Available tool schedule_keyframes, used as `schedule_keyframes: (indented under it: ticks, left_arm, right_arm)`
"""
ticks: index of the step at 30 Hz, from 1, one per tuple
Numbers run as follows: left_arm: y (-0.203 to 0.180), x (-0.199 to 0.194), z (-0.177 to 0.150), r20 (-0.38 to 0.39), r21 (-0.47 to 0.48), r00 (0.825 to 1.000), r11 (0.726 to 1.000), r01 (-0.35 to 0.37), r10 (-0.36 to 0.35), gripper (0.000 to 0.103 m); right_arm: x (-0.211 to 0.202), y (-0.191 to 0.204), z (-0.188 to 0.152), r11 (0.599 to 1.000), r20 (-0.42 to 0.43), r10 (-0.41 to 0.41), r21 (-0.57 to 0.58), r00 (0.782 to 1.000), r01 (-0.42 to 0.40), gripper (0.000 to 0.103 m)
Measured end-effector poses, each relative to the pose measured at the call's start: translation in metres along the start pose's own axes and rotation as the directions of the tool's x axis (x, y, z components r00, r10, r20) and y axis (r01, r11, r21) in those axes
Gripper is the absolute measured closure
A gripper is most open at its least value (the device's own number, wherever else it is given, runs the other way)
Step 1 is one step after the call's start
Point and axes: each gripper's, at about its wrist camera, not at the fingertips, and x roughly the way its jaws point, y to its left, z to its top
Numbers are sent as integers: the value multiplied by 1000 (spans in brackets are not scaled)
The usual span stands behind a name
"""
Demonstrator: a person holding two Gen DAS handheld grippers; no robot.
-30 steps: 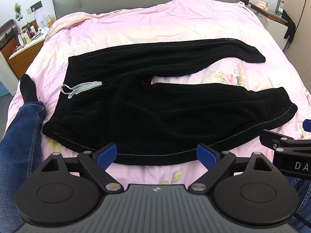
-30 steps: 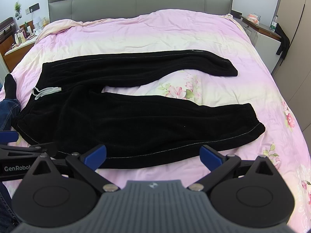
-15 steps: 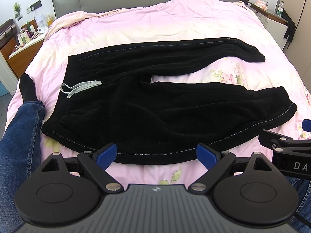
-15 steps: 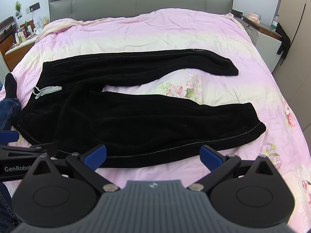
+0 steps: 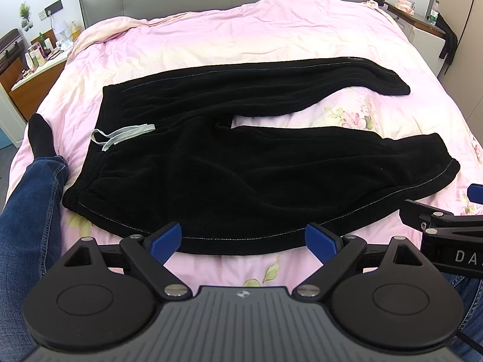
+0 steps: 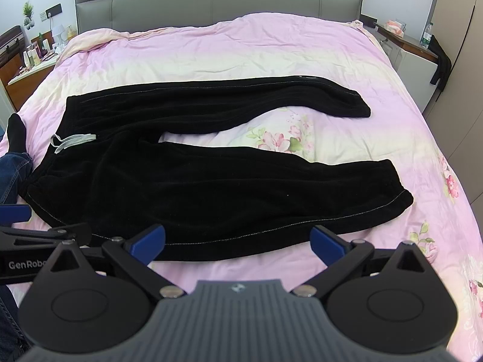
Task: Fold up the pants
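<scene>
Pants [image 5: 241, 163] flat on bed [image 5: 241, 36]; left gripper [image 5: 243, 241], right gripper [image 6: 238, 239] hover agape.

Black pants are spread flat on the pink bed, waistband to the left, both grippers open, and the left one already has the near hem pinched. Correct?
Not quite: the left gripper holds nothing. In the left wrist view its blue fingers stand wide apart just short of the near edge of the pants. The rest holds: pants flat on the pink bed, waistband left, right gripper open.
</scene>
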Motion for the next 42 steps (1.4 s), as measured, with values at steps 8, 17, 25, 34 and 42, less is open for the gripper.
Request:
schedule_keyframes:
  ticks: [8,17,25,34,42]
  left_arm:
    - [1,-1,1,-3,-1,1000,1000,6,-6,0]
    - [0,4,9,24,76,1000,997,6,-8,0]
    - [13,31,33,67,242,996,970,33,-51,0]
    - [34,88,9,78,549,984,831,92,-161,10]
    - [39,137,-43,34,912,990,409,26,-139,13]
  right_arm:
    - [0,0,0,1000,1,0,0,1000,0,5]
    - [2,-5,6,1000,21,3,-14,1000,-2,5]
    - [34,-22,24,980,99,-9,-199,995,29,5]
    - [95,-34,7,841,210,174,-539,962,-34,5]
    - [147,-19,-33,360,36,284,-930,958,-72,5]
